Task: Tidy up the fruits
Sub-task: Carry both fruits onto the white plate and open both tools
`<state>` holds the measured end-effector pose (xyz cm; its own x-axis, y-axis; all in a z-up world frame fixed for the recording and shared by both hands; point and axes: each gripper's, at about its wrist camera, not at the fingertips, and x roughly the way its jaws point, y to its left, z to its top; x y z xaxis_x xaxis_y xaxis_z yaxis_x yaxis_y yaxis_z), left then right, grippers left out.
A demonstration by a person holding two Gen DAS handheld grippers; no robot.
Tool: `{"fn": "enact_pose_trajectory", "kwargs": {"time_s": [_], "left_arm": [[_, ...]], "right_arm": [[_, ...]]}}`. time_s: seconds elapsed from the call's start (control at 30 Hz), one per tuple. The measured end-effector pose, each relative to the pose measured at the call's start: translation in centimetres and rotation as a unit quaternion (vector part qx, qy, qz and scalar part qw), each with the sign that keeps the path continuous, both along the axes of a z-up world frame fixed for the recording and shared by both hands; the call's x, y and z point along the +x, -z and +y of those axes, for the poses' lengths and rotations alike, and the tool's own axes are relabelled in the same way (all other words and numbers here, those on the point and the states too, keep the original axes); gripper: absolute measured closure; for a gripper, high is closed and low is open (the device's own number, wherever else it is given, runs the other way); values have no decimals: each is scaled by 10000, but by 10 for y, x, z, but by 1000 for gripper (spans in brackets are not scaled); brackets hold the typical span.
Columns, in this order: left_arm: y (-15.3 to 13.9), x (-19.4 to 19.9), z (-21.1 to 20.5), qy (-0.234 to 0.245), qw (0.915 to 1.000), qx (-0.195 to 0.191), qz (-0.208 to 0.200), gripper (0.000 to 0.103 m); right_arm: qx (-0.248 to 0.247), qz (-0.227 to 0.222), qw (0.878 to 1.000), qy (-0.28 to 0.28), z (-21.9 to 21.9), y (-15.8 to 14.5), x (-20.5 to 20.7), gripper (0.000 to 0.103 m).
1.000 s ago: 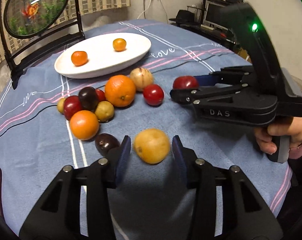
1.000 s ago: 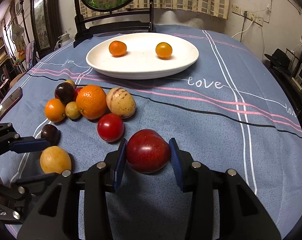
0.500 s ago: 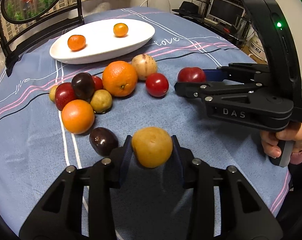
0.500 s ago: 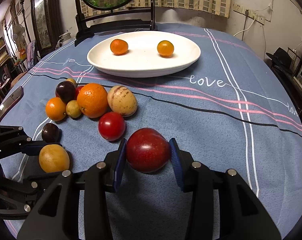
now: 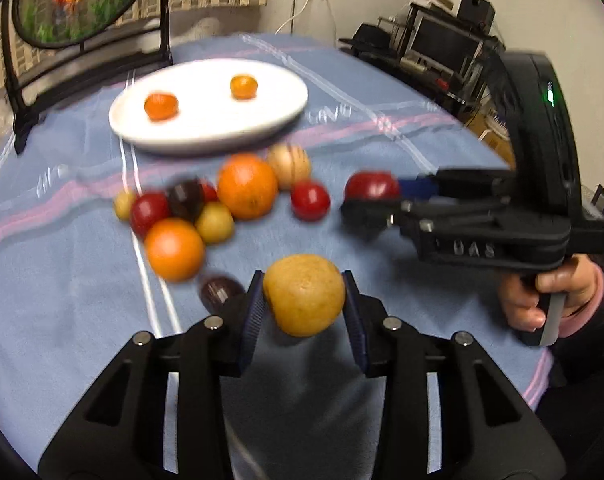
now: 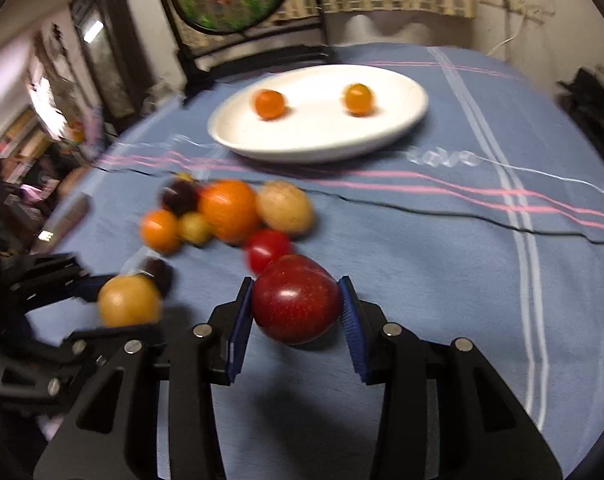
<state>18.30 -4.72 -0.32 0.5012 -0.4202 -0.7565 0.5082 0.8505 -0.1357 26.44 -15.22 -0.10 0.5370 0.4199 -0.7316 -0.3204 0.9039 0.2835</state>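
A yellow fruit (image 5: 304, 295) is clamped between the jaws of the left gripper (image 5: 304, 312), held above the blue cloth of the table (image 5: 62, 320). A red apple (image 6: 296, 298) is gripped the same way by the closed jaws of the right gripper (image 6: 296, 316). A cluster of loose fruit, led by a large orange (image 5: 247, 186), is seen beyond and to the left. Farther off, a white plate (image 6: 381, 136) is set on the table, with two small orange fruits (image 6: 269, 104) lying apart on it.
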Motion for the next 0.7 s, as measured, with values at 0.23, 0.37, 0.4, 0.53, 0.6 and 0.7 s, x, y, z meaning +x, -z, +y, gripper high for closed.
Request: {"fn": "enact_pose_trajectory", "kwargs": {"time_s": [0.23, 0.37, 0.4, 0.53, 0.6, 0.7], "left_arm": [[-51, 119, 8, -599, 9980, 72, -205, 64], [-25, 185, -4, -848, 9953, 452, 153, 64], [-19, 193, -5, -873, 9946, 491, 256, 64], [5, 213, -6, -902, 9929, 604, 485, 64], [11, 216, -6, -934, 9922, 662, 486, 64], [12, 220, -2, -1101, 9902, 684, 527, 37]], "right_arm": [[88, -563, 9980, 266, 6, -44, 86, 60], [-389, -219, 9970, 633, 13, -17, 147, 61], [-435, -133, 9967, 665, 13, -9, 156, 61], [-598, -131, 9962, 623, 18, 4, 168, 61], [-619, -182, 9965, 538, 21, 5, 169, 61], [-702, -243, 9952, 639, 22, 4, 169, 53]]}}
